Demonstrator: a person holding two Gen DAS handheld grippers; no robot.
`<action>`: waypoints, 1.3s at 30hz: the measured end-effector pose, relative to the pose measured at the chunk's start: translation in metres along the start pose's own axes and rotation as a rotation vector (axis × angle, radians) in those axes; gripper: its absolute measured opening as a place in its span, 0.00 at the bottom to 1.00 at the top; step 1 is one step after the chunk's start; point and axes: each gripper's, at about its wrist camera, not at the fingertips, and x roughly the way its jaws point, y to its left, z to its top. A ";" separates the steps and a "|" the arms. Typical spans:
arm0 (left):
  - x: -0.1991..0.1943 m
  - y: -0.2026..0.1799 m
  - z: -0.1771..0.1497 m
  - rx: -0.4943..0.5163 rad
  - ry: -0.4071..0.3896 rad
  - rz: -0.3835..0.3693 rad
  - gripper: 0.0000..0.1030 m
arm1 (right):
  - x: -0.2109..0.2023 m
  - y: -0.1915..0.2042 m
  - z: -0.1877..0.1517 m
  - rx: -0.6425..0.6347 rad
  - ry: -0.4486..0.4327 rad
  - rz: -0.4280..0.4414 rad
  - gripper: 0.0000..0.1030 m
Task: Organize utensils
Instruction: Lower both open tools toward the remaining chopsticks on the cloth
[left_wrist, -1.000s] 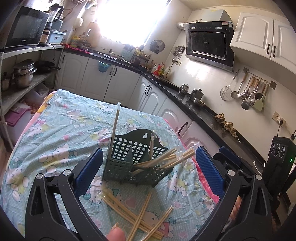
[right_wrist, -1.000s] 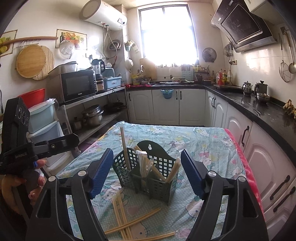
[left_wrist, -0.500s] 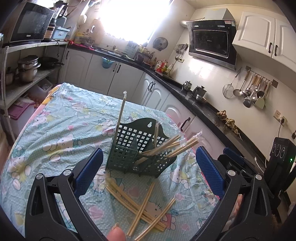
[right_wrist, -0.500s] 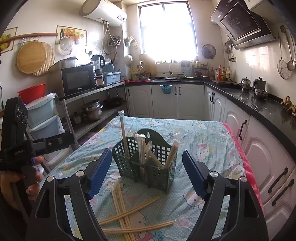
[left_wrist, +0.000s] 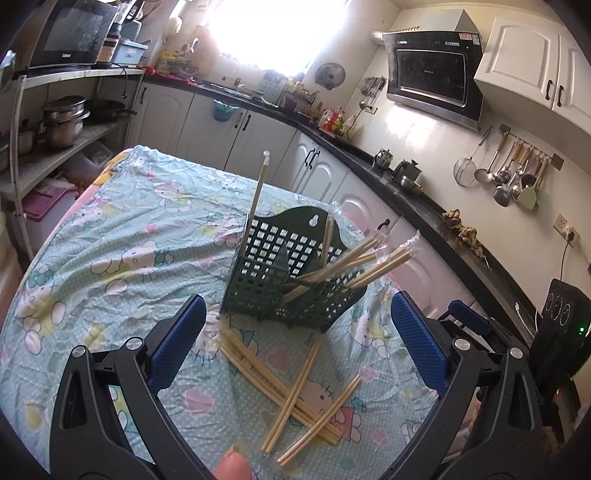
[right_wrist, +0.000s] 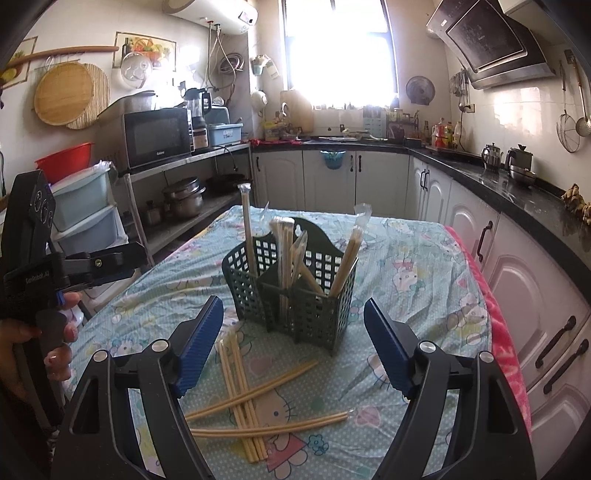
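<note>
Two hand-held grippers, left and right, both with jaws apart and empty | green basket upright on the cloth-covered surface, wrapped chopsticks standing inside (some leaning) | loose chopsticks crossed on the cloth just before the basket.

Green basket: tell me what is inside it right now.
The green basket holds wrapped chopsticks standing and leaning in its compartments, one tall pair upright at its left. Their lower ends are half hidden behind the mesh walls.
</note>
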 end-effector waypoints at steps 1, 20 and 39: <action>0.001 0.000 -0.001 -0.001 0.004 0.003 0.90 | 0.001 0.000 -0.001 -0.002 0.004 -0.001 0.74; 0.035 0.014 -0.038 -0.012 0.122 0.046 0.90 | 0.028 -0.012 -0.042 -0.006 0.128 -0.041 0.74; 0.081 0.035 -0.073 -0.090 0.290 0.020 0.80 | 0.064 -0.042 -0.076 0.023 0.267 -0.090 0.74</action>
